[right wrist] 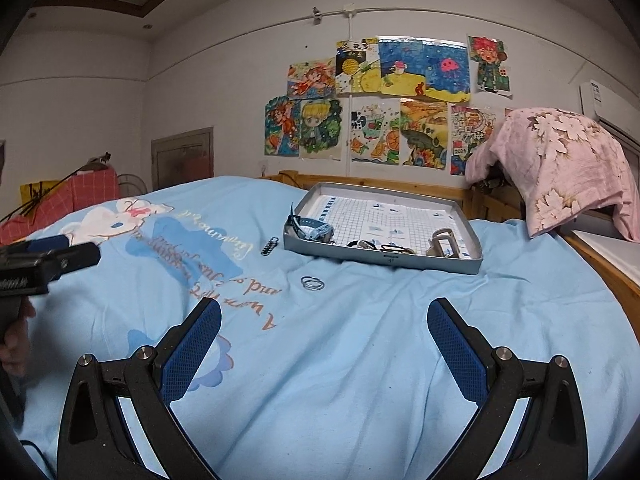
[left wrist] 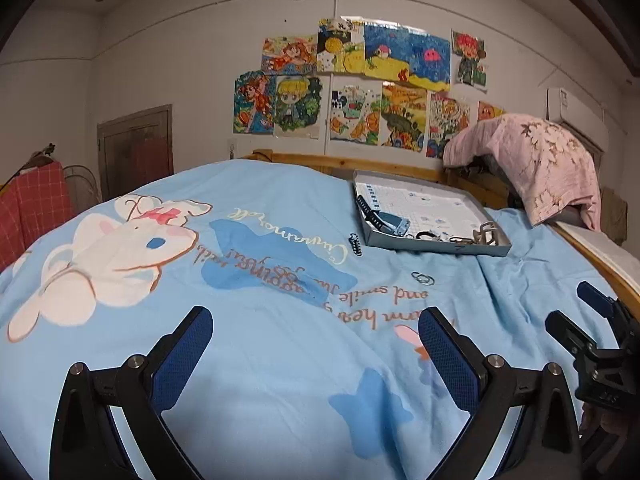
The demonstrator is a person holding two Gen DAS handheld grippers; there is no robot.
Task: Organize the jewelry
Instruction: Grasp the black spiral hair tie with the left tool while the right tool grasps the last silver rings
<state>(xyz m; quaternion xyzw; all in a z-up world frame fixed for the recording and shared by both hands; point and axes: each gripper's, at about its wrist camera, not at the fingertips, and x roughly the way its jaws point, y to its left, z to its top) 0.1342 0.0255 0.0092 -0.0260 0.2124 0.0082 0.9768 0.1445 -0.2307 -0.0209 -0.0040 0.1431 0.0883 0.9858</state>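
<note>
A grey metal tray (right wrist: 436, 266) (left wrist: 492, 250) lies on the blue bedspread near the headboard. It holds a blue watch (right wrist: 310, 230) (left wrist: 390, 222), dark hair ties (right wrist: 394, 249) and a metal clasp piece (right wrist: 442, 242). Thin silver rings (right wrist: 312, 283) (left wrist: 423, 279) lie on the cover in front of the tray. A dark beaded bracelet (right wrist: 270, 246) (left wrist: 355, 243) lies left of the tray. My left gripper (left wrist: 316, 334) is open over bare cover, well short of these. My right gripper (right wrist: 324, 326) is open too, with the rings just beyond its fingers.
A pink flowered blanket (right wrist: 560, 164) hangs over the wooden bed frame (right wrist: 600, 256) at the right. Children's drawings (right wrist: 384, 100) cover the wall behind. A red checked cloth (left wrist: 28, 204) sits at the left. The right gripper's body (left wrist: 600, 344) shows at the left view's edge.
</note>
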